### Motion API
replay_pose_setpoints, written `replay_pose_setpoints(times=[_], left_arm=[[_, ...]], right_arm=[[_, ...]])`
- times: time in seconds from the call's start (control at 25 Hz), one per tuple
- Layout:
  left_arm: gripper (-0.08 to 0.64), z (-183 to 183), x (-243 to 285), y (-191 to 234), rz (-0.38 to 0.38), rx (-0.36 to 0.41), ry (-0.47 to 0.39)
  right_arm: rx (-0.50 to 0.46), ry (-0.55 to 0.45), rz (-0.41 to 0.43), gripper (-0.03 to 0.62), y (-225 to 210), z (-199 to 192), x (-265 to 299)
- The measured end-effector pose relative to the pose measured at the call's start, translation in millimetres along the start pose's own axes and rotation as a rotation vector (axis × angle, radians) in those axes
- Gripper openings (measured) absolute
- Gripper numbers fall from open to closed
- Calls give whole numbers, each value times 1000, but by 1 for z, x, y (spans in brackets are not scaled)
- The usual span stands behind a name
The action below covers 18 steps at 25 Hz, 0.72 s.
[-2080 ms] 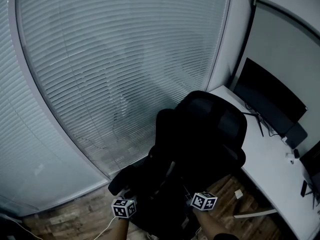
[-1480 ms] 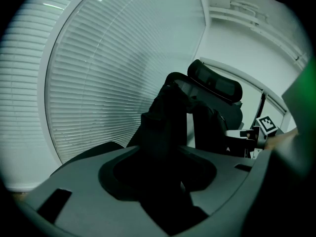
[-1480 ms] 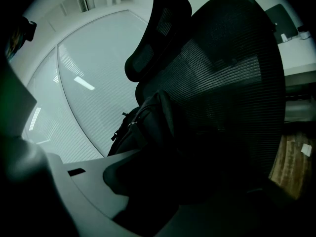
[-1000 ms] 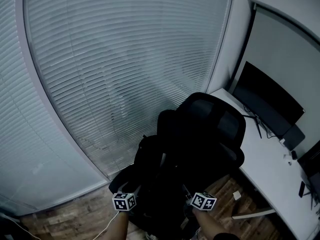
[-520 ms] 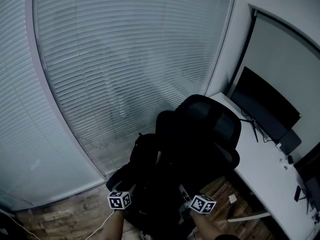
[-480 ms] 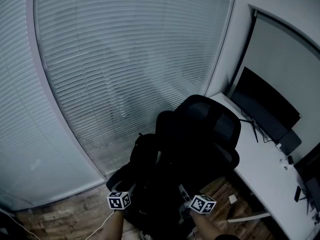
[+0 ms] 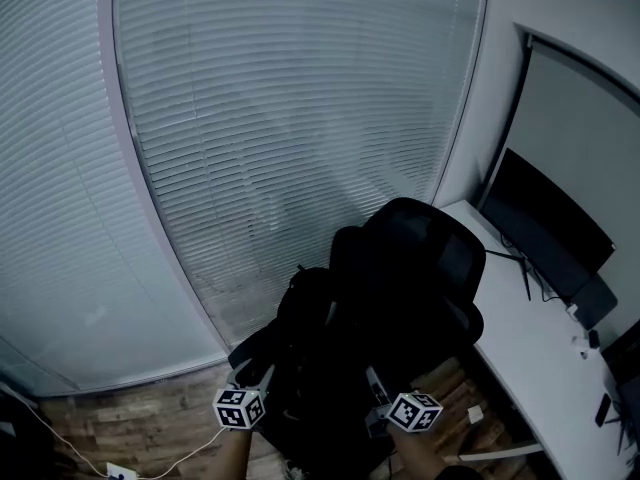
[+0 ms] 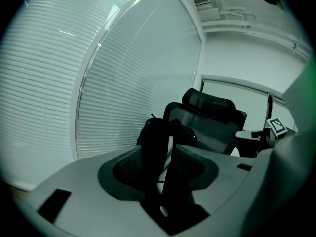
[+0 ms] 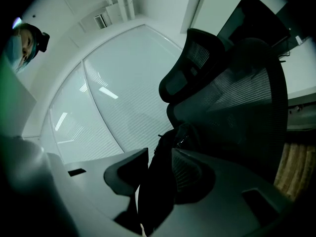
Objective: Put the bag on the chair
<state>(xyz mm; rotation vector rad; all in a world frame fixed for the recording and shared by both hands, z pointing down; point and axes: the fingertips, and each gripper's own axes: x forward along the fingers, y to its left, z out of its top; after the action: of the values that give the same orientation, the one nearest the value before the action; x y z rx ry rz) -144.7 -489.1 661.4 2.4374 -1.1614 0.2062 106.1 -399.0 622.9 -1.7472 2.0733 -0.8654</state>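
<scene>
Head view first. The black bag (image 7: 305, 318) stands tall at the bottom middle of the frame. It is pressed against the left side of the black office chair (image 7: 420, 268). I think it sits on the seat, but it is too dark there to be sure. White window blinds (image 7: 300, 118) fill the space behind. A white table (image 7: 540, 348) with a dark monitor (image 7: 545, 223) is at the right edge. The left gripper (image 7: 258, 380) and the right gripper (image 7: 380, 396) are low in the frame, one on each side of the bag's bottom end. The bag is straight ahead of both and reaches up and away from them. The left gripper looks a bit nearer to it.

Left gripper view next. The bag (image 8: 158, 132) is in the middle of the frame, just past the left gripper (image 8: 160, 154). The chair (image 8: 212, 117) is to its right. A dark strap (image 8: 153, 177) runs down between the jaws. The jaws are closing, but a thin bright line shows between the strap and the right-hand jaw. So I think they are not squeezing it.

Right gripper view last. The right gripper (image 9: 159, 154) has a strap (image 9: 155, 191) filling the gap between its jaws, so it looks pinched tight. The bag (image 9: 173, 135) peeks out just above the jaws. The chair (image 9: 237, 98) fills the right half of the frame.
</scene>
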Motion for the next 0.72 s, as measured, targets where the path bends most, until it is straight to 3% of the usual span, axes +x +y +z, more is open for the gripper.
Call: replay_pose_setpoints(times=[0.16,0.36,0.72], left_arm=[[194,14,-35,-22,33,15,-68],[83,21,-86,-59,109,34,-167],[40,7,-159,-128,184,86,-262]], right_arm=[[-37,22,53,147,15,6,-15],[-91,29,136,94,31,19,-45],[-122,56,247,66,42,18,-103]])
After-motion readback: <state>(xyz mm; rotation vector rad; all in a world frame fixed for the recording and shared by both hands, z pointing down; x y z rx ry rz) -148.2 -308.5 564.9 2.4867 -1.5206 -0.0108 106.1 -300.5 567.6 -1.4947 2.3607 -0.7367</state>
